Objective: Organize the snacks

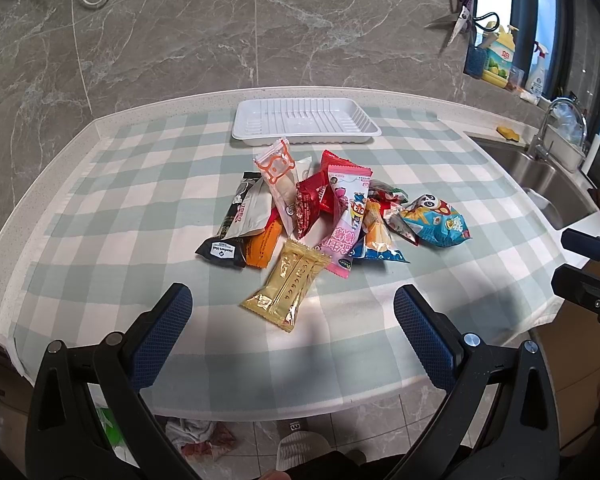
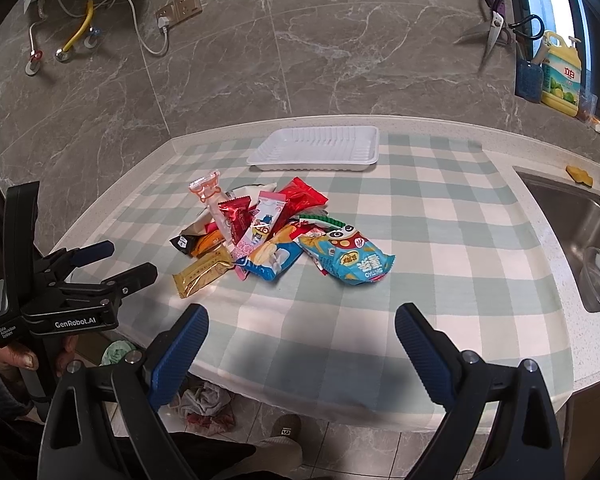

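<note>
Evidently step: start, nothing picked | snack pile (image 1: 320, 216) mid-frame; tray (image 1: 306, 122) above, empty | left hand-held gripper (image 1: 292, 316) released; right hand-held gripper (image 2: 302, 332) released | next: close on gold packet (image 1: 286, 290), nearest.

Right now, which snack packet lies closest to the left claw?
The gold wafer packet, at the pile's near edge, just ahead of the open left claw.

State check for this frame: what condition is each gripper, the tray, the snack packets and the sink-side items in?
Left hand-held gripper: open, holding nothing.
Right hand-held gripper: open, holding nothing.
Tray: upright, nothing in it.
Snack pile: heaped on the cloth, none in the tray.
Gold packet: sealed, lying flat at the pile's near edge.
Tap: no water visible.
</note>
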Action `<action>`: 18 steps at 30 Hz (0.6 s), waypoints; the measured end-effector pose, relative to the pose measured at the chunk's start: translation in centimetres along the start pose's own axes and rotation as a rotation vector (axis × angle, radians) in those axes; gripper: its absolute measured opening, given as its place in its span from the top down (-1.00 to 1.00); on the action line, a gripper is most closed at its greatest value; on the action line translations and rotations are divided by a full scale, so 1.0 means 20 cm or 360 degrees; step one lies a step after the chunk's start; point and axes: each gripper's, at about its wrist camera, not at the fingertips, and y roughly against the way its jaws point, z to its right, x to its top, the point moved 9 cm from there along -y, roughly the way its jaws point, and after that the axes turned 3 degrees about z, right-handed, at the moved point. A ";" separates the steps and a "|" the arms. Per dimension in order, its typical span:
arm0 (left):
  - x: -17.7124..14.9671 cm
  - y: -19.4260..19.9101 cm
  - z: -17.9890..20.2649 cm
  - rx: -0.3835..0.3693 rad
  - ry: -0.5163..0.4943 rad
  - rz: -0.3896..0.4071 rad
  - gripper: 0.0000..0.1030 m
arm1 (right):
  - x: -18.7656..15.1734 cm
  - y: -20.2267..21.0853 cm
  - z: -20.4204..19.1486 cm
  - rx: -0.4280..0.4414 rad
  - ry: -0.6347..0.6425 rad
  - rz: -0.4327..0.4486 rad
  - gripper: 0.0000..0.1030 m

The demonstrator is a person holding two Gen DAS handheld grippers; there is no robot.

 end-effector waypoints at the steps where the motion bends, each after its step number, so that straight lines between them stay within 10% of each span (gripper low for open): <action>1: 0.00 0.00 0.00 -0.0001 0.0001 0.0001 -0.98 | 0.00 0.00 0.00 -0.0001 0.0002 0.0001 -0.87; 18: -0.01 0.01 -0.02 0.0002 0.0006 0.0003 -0.98 | 0.00 0.00 0.00 -0.0002 0.0002 -0.0001 -0.87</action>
